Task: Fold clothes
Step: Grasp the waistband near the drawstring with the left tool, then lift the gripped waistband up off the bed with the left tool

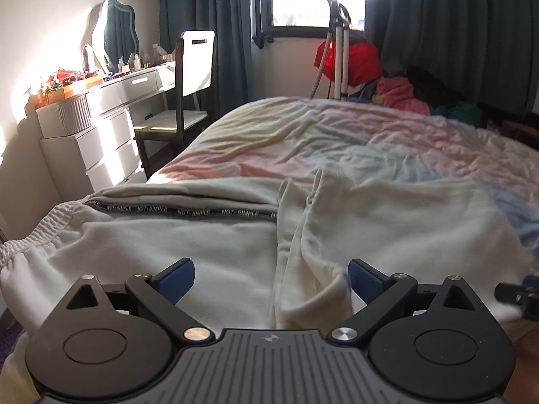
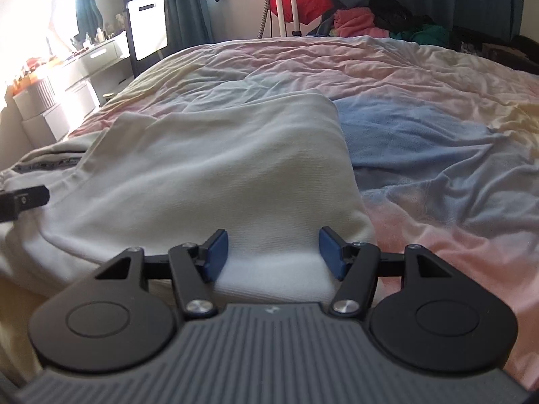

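Observation:
Cream sweatpants point(image 1: 215, 235) lie flat across the near edge of the bed, with an elastic waistband point(image 1: 30, 235) at the left and a black "NOT SIMPLE" stripe point(image 1: 182, 211) along the leg. My left gripper point(image 1: 271, 277) is open, its blue pads either side of a fold of the cream fabric at the near edge. My right gripper point(image 2: 272, 252) is open over the near edge of the same garment point(image 2: 215, 168), the cloth between its pads. The right gripper's tip shows in the left wrist view point(image 1: 517, 294); the left gripper's tip shows in the right wrist view point(image 2: 23, 198).
The bed point(image 1: 370, 134) has a rumpled pastel cover, with a blue patch point(image 2: 404, 134) beside the garment. A dresser point(image 1: 101, 128) and chair point(image 1: 188, 94) stand to the left. A clothes pile point(image 1: 401, 94) and a garment steamer point(image 1: 338, 50) are behind the bed.

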Demonstrator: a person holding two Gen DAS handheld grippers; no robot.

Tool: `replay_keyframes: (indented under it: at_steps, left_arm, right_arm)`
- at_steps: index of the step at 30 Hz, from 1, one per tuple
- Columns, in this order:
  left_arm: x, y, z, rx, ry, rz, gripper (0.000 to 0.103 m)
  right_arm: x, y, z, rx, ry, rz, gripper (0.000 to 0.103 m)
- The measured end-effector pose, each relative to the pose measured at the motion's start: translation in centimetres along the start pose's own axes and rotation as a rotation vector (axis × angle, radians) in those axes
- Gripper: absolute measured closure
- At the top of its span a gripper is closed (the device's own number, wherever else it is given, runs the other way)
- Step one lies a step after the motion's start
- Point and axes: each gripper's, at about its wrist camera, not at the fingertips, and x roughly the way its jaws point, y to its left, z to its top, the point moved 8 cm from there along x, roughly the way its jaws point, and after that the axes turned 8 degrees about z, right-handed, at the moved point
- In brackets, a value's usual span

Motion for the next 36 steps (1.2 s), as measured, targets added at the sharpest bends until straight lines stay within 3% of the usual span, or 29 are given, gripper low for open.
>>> replay_keyframes:
  at_steps: [4,7,10,12,14,17,18,21,23,26,29,33,36]
  left_arm:
    - [1.3,-0.2,3.9,-0.093,-0.003,-0.087,0.004]
    - [4.0,-1.8,6.3,-0.098,0.012,-0.171,0.010]
    - [7.5,-4.0,7.5,-0.087,0.067,-0.256,0.012]
    - [10.1,-5.1,7.6,-0.078,0.127,-0.265,0.016]
    - [12.5,-5.9,7.3,-0.082,0.198,-0.275,0.030]
    - [15.0,-6.9,6.3,-0.081,0.306,-0.291,0.042]
    - [15.4,-6.9,6.1,-0.072,0.312,-0.280,0.045]
    - [16.0,-6.5,6.0,-0.049,0.314,-0.243,0.075]
    - [15.5,-5.6,6.5,-0.081,0.308,-0.271,0.090]
    - [13.9,-4.2,8.4,-0.161,0.275,-0.315,0.093]
    - [12.9,-3.5,9.5,-0.197,0.237,-0.296,0.094]
    - [14.8,-4.2,7.2,-0.147,0.289,-0.222,0.094]
    - [16.0,-4.7,5.3,-0.133,0.309,-0.207,0.091]
  right_arm:
    - [-1.0,-0.5,0.9,0.075,-0.024,0.046,0.041]
    - [-1.3,-0.7,2.0,0.098,-0.069,0.073,0.041]
    - [-0.8,-1.2,2.8,0.128,-0.081,0.082,0.041]
    - [-0.3,-1.8,3.2,0.142,-0.081,0.080,0.041]
    - [0.2,-2.4,3.4,0.151,-0.082,0.071,0.041]
    - [0.8,-3.1,3.6,0.162,-0.084,0.070,0.041]
    - [1.0,-3.2,3.6,0.168,-0.083,0.071,0.041]
    - [1.5,-3.6,3.8,0.186,-0.080,0.076,0.039]
    - [1.7,-3.8,3.9,0.194,-0.078,0.076,0.039]
    - [1.6,-4.0,4.0,0.201,-0.082,0.072,0.039]
    - [1.6,-4.0,3.8,0.188,-0.076,0.059,0.039]
    - [1.9,-3.9,3.4,0.155,-0.066,0.040,0.039]
    - [2.2,-3.8,3.1,0.131,-0.062,0.027,0.039]
